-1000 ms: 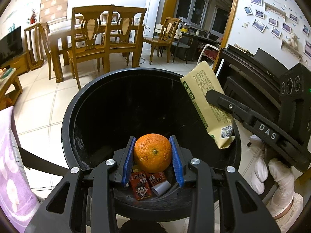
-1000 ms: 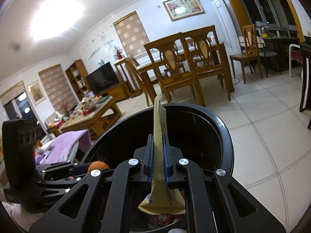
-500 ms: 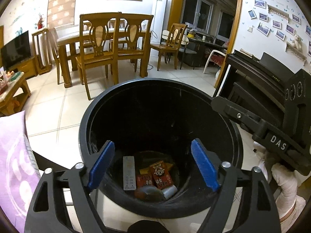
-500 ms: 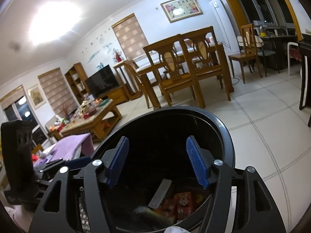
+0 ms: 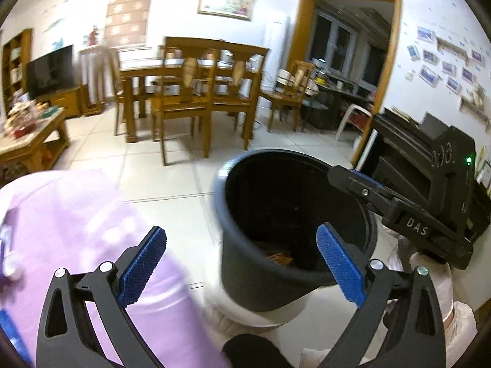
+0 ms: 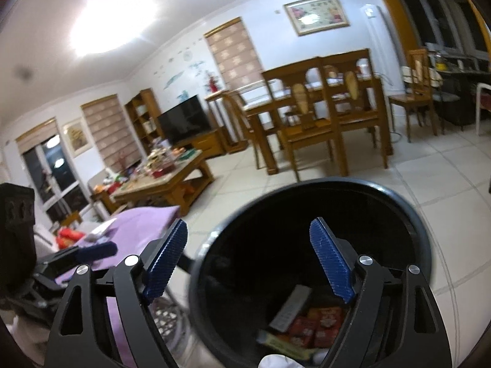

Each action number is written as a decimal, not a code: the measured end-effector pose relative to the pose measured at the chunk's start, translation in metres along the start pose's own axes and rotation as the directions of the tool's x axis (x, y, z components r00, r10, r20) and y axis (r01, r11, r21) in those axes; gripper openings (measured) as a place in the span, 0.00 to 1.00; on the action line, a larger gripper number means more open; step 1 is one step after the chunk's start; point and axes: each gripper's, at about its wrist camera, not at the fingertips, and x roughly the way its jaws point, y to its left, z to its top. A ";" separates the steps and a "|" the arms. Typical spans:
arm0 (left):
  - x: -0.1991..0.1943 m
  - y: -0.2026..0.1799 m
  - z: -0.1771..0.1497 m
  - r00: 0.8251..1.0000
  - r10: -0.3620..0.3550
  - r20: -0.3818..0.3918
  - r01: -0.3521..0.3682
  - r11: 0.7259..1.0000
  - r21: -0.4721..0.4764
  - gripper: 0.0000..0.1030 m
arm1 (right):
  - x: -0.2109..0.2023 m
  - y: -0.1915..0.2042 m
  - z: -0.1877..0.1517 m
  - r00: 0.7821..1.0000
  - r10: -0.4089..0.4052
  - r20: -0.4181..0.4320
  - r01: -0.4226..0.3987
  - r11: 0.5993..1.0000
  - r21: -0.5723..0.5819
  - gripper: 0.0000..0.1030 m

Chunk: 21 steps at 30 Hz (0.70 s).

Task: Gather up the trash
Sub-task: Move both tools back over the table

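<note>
A black round trash bin stands on the tiled floor; it also shows in the right wrist view. Inside it lie red snack packets, a grey remote-like bar and a yellow wrapper. My left gripper is open and empty, above the bin's left edge and a purple cloth. My right gripper is open and empty over the bin's near left rim; it also shows in the left wrist view.
A wooden dining table with chairs stands behind the bin. A cluttered coffee table and a TV are to the left. A black piano is at the right. The purple cloth covers a seat at the left.
Both grippers opened and dropped the orange and the yellow wrapper into the bin. Since then the left gripper has swung left and back, toward the purple cloth.
</note>
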 end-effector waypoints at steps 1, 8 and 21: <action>-0.009 0.012 -0.003 1.000 0.019 0.004 -0.019 1.000 -0.020 0.95 | 0.003 0.010 0.002 1.000 0.014 -0.006 -0.014 1.000 -0.013 0.79; -0.075 0.106 -0.043 0.970 0.242 -0.028 -0.244 0.959 -0.146 0.95 | 0.035 0.103 0.002 0.987 0.138 -0.079 -0.146 0.982 -0.118 0.79; -0.094 0.216 -0.098 0.903 0.335 -0.268 -0.408 0.865 -0.292 0.80 | 0.123 0.287 -0.020 0.909 0.260 -0.327 -0.355 0.893 -0.276 0.79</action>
